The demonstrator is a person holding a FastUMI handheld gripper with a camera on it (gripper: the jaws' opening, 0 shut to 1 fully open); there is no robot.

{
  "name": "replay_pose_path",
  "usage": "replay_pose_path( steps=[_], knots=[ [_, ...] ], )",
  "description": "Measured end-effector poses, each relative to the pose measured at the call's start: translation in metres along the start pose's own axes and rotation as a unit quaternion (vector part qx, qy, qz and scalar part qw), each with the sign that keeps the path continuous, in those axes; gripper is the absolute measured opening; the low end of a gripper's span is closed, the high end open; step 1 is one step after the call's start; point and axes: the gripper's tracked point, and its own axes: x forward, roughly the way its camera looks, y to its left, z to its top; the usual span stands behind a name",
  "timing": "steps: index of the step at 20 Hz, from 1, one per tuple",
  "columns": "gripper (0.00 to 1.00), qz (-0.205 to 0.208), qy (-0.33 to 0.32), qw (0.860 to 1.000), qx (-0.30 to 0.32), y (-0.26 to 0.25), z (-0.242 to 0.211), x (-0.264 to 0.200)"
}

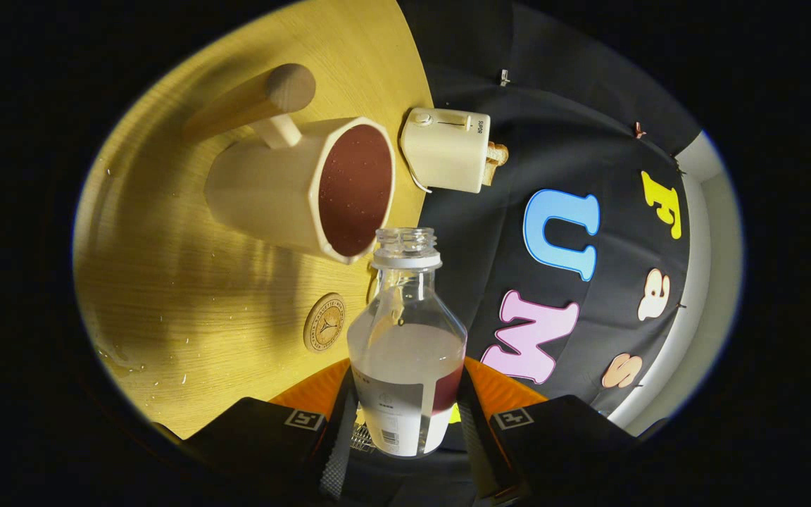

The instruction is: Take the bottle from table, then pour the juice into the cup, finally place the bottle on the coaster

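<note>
Bottle (406,345): one, clear glass, uncapped, held between the fingers; its long axis ran forward along them, mouth pointing at the cup's rim, a little dark juice left inside.
Fingers (405,422): pinching the bottle's labelled lower body from both sides.
Cup (300,186): one, cream, wooden handle, filled with dark juice, on the worktop (180,282).
Coaster (324,322): one, round, beside the bottle, near the cup.
Toaster (448,149): one, beyond the cup.
</note>
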Motion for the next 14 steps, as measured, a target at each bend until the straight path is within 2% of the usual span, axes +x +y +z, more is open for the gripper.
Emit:
replay_pose_path(
  steps=[14],
  knots=[
    [0.71, -0.013, -0.018, 0.999, -0.040, -0.011, 0.006, 0.007]
  ],
)
